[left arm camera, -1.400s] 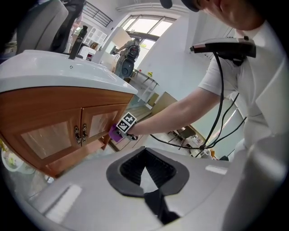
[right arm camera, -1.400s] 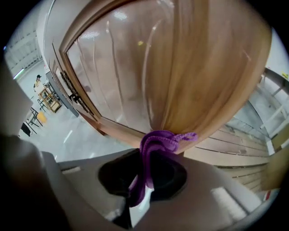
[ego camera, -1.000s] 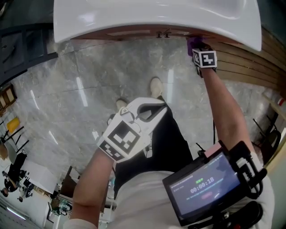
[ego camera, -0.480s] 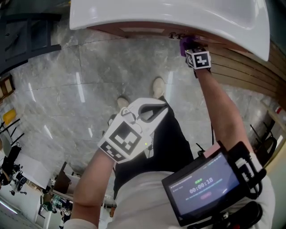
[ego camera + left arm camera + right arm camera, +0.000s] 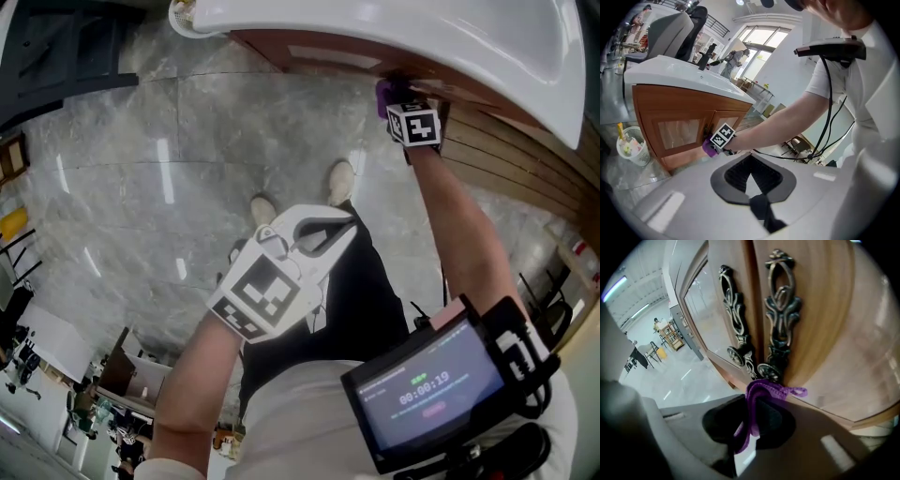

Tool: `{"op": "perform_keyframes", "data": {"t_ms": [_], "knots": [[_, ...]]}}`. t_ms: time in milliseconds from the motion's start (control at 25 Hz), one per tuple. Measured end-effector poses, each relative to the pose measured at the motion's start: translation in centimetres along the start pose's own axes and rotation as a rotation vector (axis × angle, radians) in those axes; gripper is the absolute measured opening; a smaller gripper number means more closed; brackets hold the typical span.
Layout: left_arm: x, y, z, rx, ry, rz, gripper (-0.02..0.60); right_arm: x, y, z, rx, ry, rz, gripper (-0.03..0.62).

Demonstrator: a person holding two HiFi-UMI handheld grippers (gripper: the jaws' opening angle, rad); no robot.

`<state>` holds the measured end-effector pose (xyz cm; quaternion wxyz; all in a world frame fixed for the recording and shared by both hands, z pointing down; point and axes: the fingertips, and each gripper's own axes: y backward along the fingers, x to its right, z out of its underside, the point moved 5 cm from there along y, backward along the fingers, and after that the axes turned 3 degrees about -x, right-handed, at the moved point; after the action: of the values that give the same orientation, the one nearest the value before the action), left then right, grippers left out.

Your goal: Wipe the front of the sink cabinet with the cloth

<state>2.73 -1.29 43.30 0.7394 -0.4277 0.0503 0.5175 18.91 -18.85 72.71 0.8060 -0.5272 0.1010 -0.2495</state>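
1 wide grey marble floor lies far beneath both sets of jaws in the head view. Straight ahead of the right gripper's jaws stands the wooden sink cabinet, with a white basin on top overhanging its front. The left gripper view shows the same cabinet well ahead of the left jaws and to their left, with 2 panelled doors. A small screen showing a timer sits at the person's chest, behind both grippers.

The left gripper is held low in front of the person's body, well apart from the cabinet. Its jaws are clenched tip to tip with nothing between them. The right gripper reaches forward under the basin's rim to the cabinet front. Its jaws are clamped on a bunched purple cloth.

A white mesh wastebasket stands on the floor by the cabinet, far ahead and left of the left jaws. 2 ornate dark metal handles run side by side where the doors meet, just beyond the right jaw tips. The cloth sticks out past those tips and touches the wood at the handles' lower ends.
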Motion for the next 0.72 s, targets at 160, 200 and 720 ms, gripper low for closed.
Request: {"op": "perform_keyframes", "data": {"t_ms": [160,200,720], "knots": [[-0.3,1.1,1.2,0.011,0.018,-0.014,0.008,-1.8,-0.8,-0.8,0.01,-0.011,-0.007,0.055],[-0.5,1.4,1.5,0.015,0.022,-0.017,0.008,-2.2,-1.0,-1.0,0.013,-0.017,-0.008,0.055],[-2.0,6.5,5.0,0.063,0.065,-0.074,0.008,-9.4,-4.0,-5.8,0.052,0.046,-0.061,0.055]]}}
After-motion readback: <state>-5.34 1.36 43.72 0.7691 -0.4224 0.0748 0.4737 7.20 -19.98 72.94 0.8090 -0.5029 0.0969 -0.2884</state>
